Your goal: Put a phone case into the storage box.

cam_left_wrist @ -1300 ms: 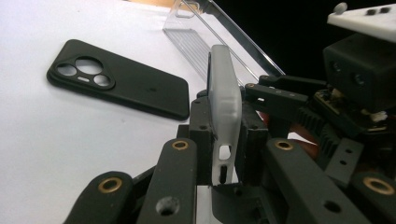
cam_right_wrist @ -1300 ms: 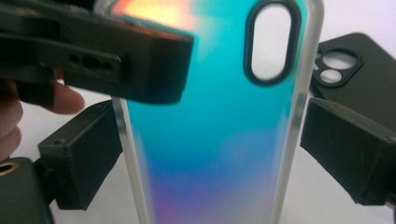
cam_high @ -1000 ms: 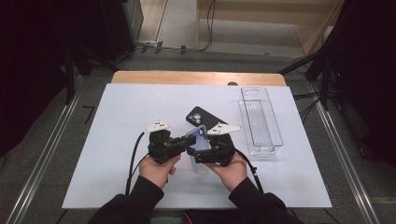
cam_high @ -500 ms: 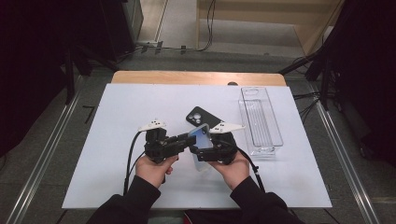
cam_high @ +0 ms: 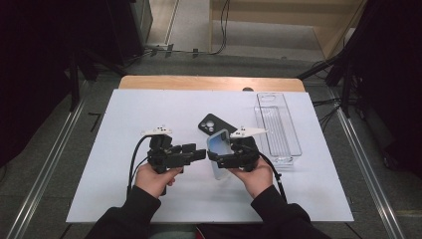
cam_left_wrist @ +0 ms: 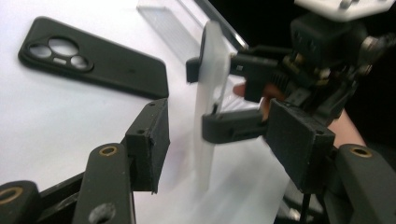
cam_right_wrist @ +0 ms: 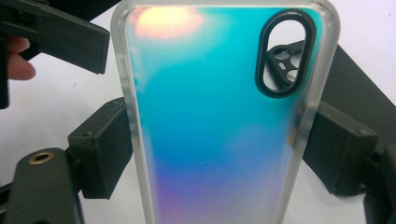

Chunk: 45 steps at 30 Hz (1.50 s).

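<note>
A translucent phone case (cam_right_wrist: 219,116) with a blue-to-purple sheen stands on its end on the white table (cam_high: 124,119). My right gripper (cam_right_wrist: 222,154) is shut on its two long edges, and the high view shows that gripper (cam_high: 215,158) at centre. In the left gripper view the case (cam_left_wrist: 210,88) appears edge-on. My left gripper (cam_left_wrist: 224,140) is open, its jaws spread to either side of the case without touching it. The high view has this gripper (cam_high: 201,154) just left of the case (cam_high: 219,144). A black phone case (cam_high: 214,124) lies flat just behind, also seen as the black case (cam_left_wrist: 93,60).
A clear, long plastic tray (cam_high: 277,124) lies at the right of the white table, close to my right hand. A wooden edge (cam_high: 209,83) runs along the back. Cables trail from both grippers toward the person.
The translucent case has shifted slightly right and stands more upright in the right gripper. The left gripper has stayed close beside it with its jaws apart.
</note>
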Available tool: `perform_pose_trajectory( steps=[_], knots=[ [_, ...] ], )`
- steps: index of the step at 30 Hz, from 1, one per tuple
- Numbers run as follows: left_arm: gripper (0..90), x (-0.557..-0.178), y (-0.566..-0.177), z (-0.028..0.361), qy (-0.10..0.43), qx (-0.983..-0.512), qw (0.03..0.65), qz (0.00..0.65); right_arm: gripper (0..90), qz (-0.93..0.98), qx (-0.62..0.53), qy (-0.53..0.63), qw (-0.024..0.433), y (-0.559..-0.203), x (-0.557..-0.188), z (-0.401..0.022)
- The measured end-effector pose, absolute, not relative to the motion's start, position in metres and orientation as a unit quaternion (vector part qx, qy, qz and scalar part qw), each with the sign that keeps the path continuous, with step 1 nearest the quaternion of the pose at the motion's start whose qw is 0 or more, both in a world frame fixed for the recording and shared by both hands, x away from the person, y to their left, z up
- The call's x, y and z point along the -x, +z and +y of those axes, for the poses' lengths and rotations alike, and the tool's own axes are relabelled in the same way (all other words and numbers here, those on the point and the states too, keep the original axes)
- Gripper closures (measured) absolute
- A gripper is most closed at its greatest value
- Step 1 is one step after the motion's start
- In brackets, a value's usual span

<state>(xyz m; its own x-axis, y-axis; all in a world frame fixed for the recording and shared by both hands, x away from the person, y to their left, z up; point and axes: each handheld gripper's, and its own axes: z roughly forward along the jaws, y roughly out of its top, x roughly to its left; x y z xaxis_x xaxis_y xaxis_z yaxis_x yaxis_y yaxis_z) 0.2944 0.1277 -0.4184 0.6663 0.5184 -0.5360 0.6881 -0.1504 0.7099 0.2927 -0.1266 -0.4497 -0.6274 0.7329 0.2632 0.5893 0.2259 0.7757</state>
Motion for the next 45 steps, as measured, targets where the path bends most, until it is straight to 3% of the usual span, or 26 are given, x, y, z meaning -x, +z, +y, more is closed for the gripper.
perform_pose_trajectory(
  steps=[10, 18, 34, 45],
  knots=[
    [33.4, -0.299, -0.422, 0.136, -0.102, -0.795, 0.481, 0.356, 15.2, 0.788, -0.408, 0.458, 0.063, -0.446, -0.297, -0.135],
    [32.6, -0.295, -0.433, 0.141, -0.077, -0.835, 0.44, 0.321, 15.2, 0.795, -0.405, 0.448, 0.054, -0.441, -0.298, -0.14],
    [32.4, -0.288, -0.451, 0.156, -0.081, -0.85, 0.425, 0.301, 15.2, 0.807, -0.374, 0.457, 0.013, -0.431, -0.298, -0.149],
    [30.7, -0.282, -0.455, 0.168, -0.071, -0.854, 0.42, 0.3, 15.2, 0.811, -0.363, 0.459, 0.014, -0.421, -0.299, -0.164]
  ],
)
